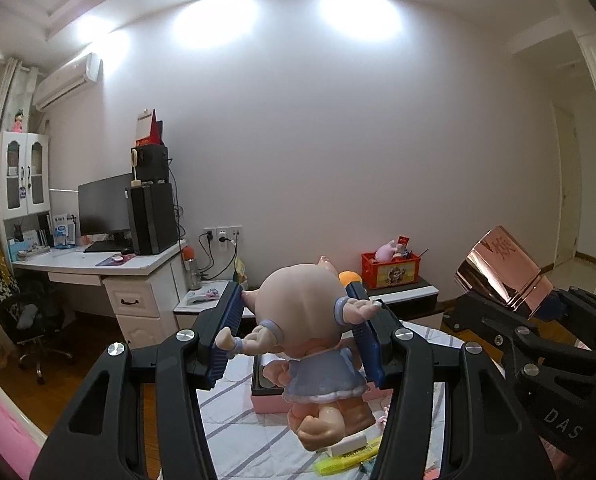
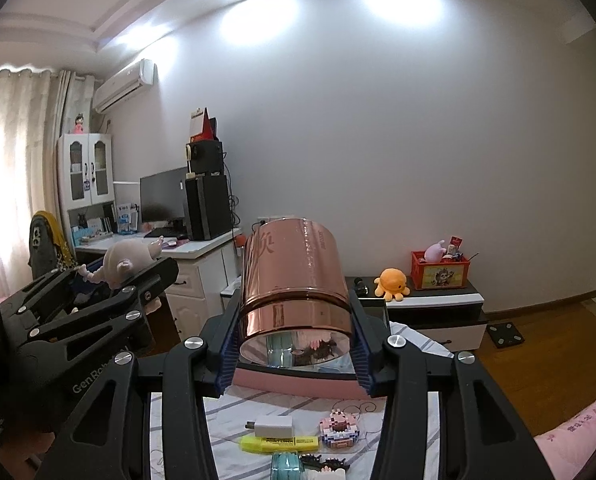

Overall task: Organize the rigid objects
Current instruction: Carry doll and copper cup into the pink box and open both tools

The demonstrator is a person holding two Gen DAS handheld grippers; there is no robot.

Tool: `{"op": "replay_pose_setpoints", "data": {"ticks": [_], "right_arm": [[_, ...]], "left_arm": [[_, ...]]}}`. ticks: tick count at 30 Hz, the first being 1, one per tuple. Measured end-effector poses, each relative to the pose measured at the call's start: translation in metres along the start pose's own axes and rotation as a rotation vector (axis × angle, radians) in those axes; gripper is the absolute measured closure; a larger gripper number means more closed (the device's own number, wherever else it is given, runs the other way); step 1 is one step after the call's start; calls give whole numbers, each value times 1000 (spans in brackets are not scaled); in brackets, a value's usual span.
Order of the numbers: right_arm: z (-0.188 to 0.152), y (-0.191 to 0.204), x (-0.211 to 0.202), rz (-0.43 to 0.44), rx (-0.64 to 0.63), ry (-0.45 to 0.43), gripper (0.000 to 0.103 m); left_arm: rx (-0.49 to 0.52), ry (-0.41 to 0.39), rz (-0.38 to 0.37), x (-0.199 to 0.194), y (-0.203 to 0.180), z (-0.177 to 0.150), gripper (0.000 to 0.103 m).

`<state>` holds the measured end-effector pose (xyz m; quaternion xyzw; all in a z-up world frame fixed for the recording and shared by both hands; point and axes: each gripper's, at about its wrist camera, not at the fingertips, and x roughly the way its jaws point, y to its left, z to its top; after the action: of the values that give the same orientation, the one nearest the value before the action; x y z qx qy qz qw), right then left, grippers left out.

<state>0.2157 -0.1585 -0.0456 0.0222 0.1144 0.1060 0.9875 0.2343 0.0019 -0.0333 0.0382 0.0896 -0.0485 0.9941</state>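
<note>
Pinching a doll [image 1: 310, 320] at its head, the left gripper [image 1: 298, 340] is held above a striped bedsheet [image 1: 233, 408]. A rose-gold tin [image 2: 293, 280] is clamped by its sides in the right gripper's [image 2: 293, 344] jaws. Below, a pink box [image 2: 298, 384], a highlighter [image 2: 277, 443] and a white charger [image 2: 273, 426] are seen on the sheet.

You're clearly in somebody's bedroom at home: striped bed sheet [image 2: 298, 404] right under you, a desk [image 1: 93, 260] with a monitor [image 1: 103, 208] and PC tower [image 1: 153, 218], wall air conditioner [image 1: 67, 80], curtains [image 2: 13, 160], and plush toys in a red crate [image 2: 440, 274].
</note>
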Motion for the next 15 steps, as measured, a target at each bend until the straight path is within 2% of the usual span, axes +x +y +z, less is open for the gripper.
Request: {"op": "replay_pose_setpoints", "data": {"ticks": [4,7,15], "right_arm": [[2,-9,24,-15,-8,33,55],[0,-18,48,-31,-12,75,55],[-19,-56,156,-78,-29,292,55]], "left_arm": [[6,39,3,21,2,-6,49],[0,89,-10,51,6,-12,49],[19,307,-61,171,6,-40,49]]}}
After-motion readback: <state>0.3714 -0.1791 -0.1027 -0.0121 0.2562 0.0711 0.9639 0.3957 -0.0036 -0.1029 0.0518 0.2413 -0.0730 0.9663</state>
